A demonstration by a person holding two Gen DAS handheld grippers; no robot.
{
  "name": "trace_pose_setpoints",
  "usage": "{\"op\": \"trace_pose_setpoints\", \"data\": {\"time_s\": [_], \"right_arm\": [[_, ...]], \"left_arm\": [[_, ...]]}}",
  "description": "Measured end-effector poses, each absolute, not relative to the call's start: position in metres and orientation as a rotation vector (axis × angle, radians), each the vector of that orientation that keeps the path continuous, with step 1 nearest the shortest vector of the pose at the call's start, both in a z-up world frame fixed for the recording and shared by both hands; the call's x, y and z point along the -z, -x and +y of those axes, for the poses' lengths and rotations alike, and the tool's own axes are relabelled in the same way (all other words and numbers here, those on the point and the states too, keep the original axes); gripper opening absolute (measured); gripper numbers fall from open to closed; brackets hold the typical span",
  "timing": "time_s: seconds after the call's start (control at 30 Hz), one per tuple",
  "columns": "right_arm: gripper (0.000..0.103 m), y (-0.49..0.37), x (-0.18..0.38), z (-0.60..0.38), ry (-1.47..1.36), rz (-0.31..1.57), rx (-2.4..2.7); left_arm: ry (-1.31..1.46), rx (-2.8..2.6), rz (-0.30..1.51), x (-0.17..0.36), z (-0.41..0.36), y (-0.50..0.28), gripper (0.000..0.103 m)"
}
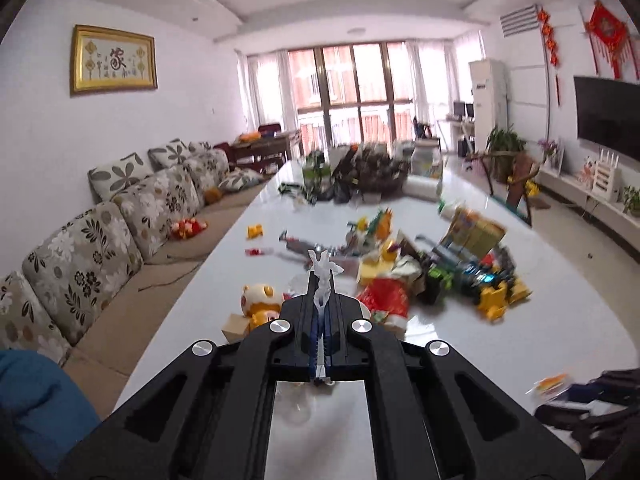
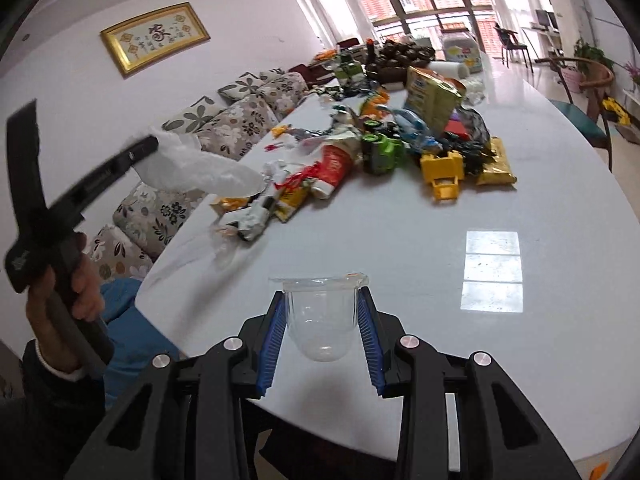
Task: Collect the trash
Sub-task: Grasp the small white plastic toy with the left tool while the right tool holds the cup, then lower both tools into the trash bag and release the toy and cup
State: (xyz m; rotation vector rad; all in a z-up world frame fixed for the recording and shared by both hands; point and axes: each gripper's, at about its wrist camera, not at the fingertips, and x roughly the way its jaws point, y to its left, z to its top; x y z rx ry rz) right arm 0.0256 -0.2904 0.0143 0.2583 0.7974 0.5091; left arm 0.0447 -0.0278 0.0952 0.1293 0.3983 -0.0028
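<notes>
In the left wrist view the left gripper (image 1: 323, 280) sits at lower centre with its jaws pressed tight together, and a thin crumpled strip of clear plastic wrap (image 1: 325, 270) is pinched between them — it pokes out past the tips toward the middle of the frame. The right wrist view shows the same gripper (image 2: 150, 145) at the left edge, gripped by a hand (image 2: 68, 284), with the plastic wrap (image 2: 196, 166) hanging out from its tip as a pale, bag-like billow above the white table (image 2: 540, 208). At the bottom centre of that view the right gripper (image 2: 323, 312) stands partly open, its blue pads (image 2: 370, 330) closed against either side of a clear plastic cup (image 2: 322, 320), whose peeled film lid lies across the top just beyond the fingertips. Further up the table, in the upper middle of the frame, lies a heap of wrappers, packets and toys (image 2: 384, 148) — well apart from both grippers. A flowered sofa (image 1: 100, 248) runs along the left side.
</notes>
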Motion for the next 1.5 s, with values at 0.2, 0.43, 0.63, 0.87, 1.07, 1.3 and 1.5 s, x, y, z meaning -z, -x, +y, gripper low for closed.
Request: {"op": "trace_pose_setpoints", "data": {"time_s": [0.2, 0.43, 0.63, 0.87, 1.07, 1.3, 1.5], "right_arm": [[0.036, 0.004, -0.034, -0.286, -0.247, 0.748, -0.552], [0.036, 0.060, -0.045, -0.278, -0.191, 0.752, -0.694], [0.036, 0.098, 0.001, -0.259, -0.086, 0.899, -0.789], [0.036, 0.092, 0.099, -0.226, -0.008, 1.138, -0.815], [0.062, 0.067, 0.191, -0.196, 0.071, 1.355, -0.777], [0.063, 0.067, 0.186, -0.206, 0.054, 1.355, -0.760], [0.062, 0.064, 0.060, -0.252, -0.083, 1.078, -0.820]], "left_arm": [[-0.125, 0.041, 0.321, -0.125, -0.032, -0.001, 0.001], [-0.161, 0.171, 0.303, -0.119, -0.028, 0.081, 0.001], [-0.188, 0.241, 0.547, -0.031, -0.009, 0.121, 0.001], [-0.225, 0.352, 0.888, 0.110, 0.001, 0.125, 0.001], [-0.237, 0.448, 1.133, 0.205, 0.003, 0.096, 0.025], [-0.245, 0.415, 1.219, 0.236, 0.013, 0.077, 0.064], [-0.186, 0.464, 1.128, 0.194, 0.028, 0.093, 0.064]]}}
